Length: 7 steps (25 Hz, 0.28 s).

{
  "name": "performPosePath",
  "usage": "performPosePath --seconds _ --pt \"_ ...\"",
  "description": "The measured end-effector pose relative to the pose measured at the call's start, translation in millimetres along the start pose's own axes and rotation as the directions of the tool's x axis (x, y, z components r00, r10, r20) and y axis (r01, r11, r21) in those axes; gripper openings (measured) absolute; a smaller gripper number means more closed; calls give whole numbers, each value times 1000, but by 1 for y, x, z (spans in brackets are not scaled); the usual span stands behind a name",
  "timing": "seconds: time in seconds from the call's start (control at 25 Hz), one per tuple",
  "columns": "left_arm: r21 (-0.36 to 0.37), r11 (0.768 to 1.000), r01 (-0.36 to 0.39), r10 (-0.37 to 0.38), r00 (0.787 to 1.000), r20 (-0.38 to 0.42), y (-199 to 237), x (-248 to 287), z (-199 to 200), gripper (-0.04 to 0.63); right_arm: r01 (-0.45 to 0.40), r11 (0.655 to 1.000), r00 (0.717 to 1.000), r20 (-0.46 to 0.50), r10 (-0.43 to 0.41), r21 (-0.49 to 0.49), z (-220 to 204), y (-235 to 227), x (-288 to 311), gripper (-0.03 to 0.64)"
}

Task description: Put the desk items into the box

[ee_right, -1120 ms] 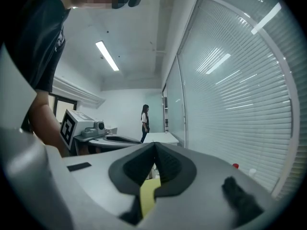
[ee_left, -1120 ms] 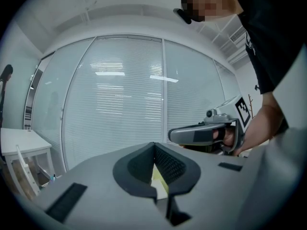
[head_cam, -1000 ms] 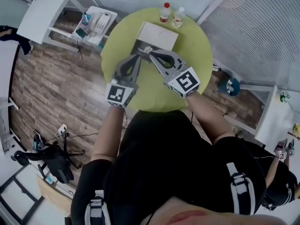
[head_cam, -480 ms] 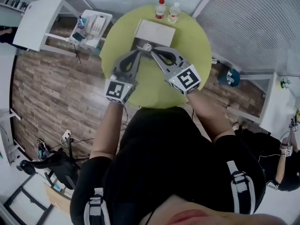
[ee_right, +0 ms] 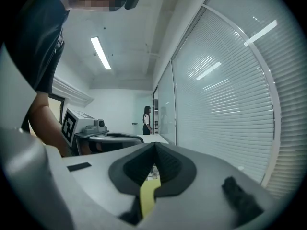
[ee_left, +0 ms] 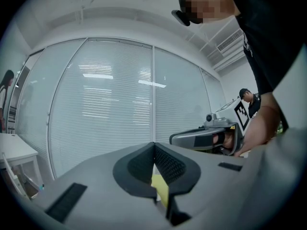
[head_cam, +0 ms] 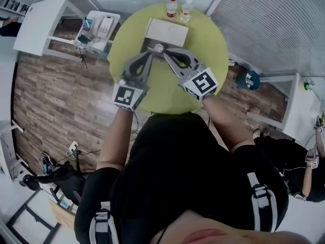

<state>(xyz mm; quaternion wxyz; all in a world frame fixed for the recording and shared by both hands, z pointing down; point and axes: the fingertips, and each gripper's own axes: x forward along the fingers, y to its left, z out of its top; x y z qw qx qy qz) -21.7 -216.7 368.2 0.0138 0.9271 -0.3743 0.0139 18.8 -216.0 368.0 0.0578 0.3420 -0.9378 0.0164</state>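
Note:
A white box (head_cam: 166, 32) lies on the far half of the round yellow-green table (head_cam: 213, 39). Behind it stand a red-capped bottle (head_cam: 172, 6) and a clear bottle (head_cam: 186, 9). My left gripper (head_cam: 150, 52) and right gripper (head_cam: 158, 49) hang over the table with their tips almost meeting at the box's near edge. Both are shut and hold nothing. Both gripper views tilt upward at window blinds and ceiling. The left gripper (ee_left: 154, 145) shows its pads pressed together, and so does the right gripper (ee_right: 155, 145). The box's inside is hidden.
Left of the table is a white side table with a telephone (head_cam: 104, 25), and beyond it a white desk (head_cam: 38, 22). A black chair (head_cam: 56, 172) stands on the wooden floor at lower left. Another person (head_cam: 312, 156) is at the right edge.
The head view has shifted a little, so table and box sit slightly higher in the picture. Both grippers keep their tips together at the box's near edge, jaws unchanged.

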Motion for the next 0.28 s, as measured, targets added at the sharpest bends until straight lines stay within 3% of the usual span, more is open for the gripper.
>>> performPosePath --seconds 0.28 --pt "-4 1000 10 -10 1000 -1 -9 1 4 11 -1 1000 1000 -7 1 -10 1 2 -8 17"
